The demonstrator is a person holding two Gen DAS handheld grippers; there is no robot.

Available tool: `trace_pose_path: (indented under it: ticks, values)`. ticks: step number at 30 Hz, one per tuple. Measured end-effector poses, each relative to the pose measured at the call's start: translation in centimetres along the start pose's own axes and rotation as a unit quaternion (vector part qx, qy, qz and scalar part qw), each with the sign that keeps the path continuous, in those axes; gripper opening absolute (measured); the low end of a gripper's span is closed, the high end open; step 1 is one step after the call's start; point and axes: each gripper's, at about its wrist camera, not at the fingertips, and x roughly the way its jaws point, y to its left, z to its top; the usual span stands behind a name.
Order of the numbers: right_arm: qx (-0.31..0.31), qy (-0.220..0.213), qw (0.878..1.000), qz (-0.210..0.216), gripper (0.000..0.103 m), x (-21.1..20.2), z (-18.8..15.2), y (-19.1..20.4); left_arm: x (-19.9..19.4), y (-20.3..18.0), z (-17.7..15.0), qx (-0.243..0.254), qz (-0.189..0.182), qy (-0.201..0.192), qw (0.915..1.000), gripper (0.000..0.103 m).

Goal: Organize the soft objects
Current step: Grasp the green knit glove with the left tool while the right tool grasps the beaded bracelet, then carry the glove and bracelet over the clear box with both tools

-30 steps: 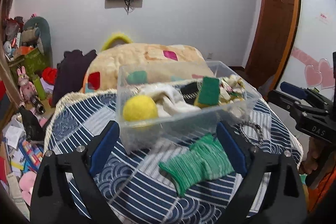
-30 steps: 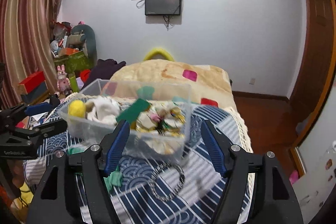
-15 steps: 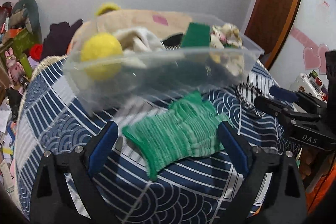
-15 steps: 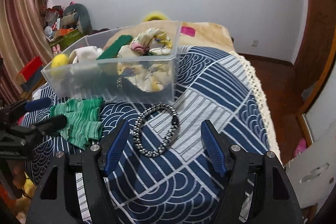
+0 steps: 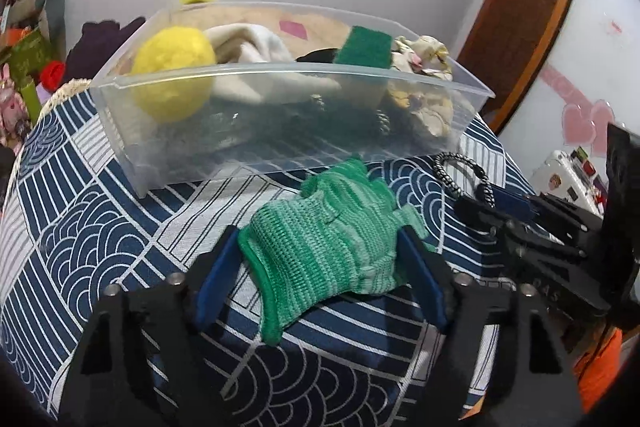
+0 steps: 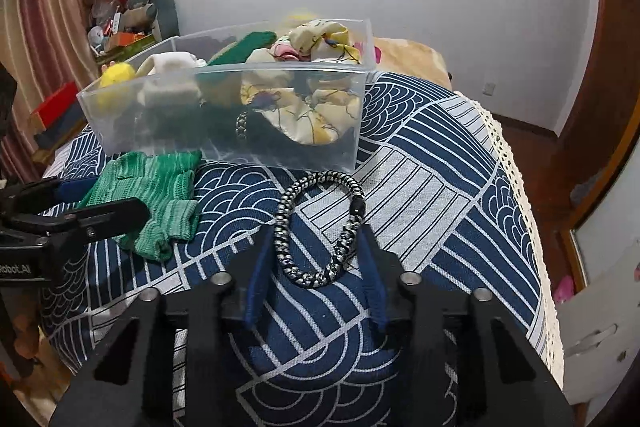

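Blue wave-patterned cloth (image 6: 420,187) covers the surface, where a clear bin (image 5: 256,143) already holds a yellow ball (image 5: 174,75), a sponge and scrunchies; just in front of it lie a green knit glove (image 5: 324,247) and a braided bracelet (image 6: 320,223). The left gripper (image 5: 320,251) has its blue fingers on either side of the glove, touching it, while the right gripper (image 6: 316,259) brackets the bracelet's near end, fingers narrowed but apparently not yet clamped. Both should probably close low against the cloth, gathering plenty of knit and one side of the loop, before lifting over the bin's rim.

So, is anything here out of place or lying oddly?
Two things lie outside the clear box: a crumpled green knit glove between the left gripper's fingers, and a braided bracelet on the cloth.
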Motion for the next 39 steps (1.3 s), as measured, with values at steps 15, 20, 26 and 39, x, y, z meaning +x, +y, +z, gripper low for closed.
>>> trace_pose_path:
  ticks: [15, 20, 26, 39]
  values:
    - [0.003, -0.040, 0.999, 0.018, 0.010, -2.0, 0.3, -0.4, -2.0, -1.1, -0.1, 0.046, 0.018, -0.032, 0.9983, 0.027]
    - [-0.001, -0.059, 0.998, 0.029, 0.010, -2.9, 1.0, 0.2, -4.1, -0.8, 0.4, 0.045, 0.029, -0.062, 0.9966, 0.027]
    - [-0.013, -0.090, 0.995, 0.044, 0.010, -4.6, 2.1, 1.0, -6.7, -0.7, 1.4, 0.048, 0.038, -0.095, 0.9936, 0.027]
    - [-0.025, -0.158, 0.983, 0.086, 0.010, -5.9, 5.7, 3.5, -10.3, 0.3, 4.6, 0.033, 0.058, -0.167, 0.9838, 0.027]
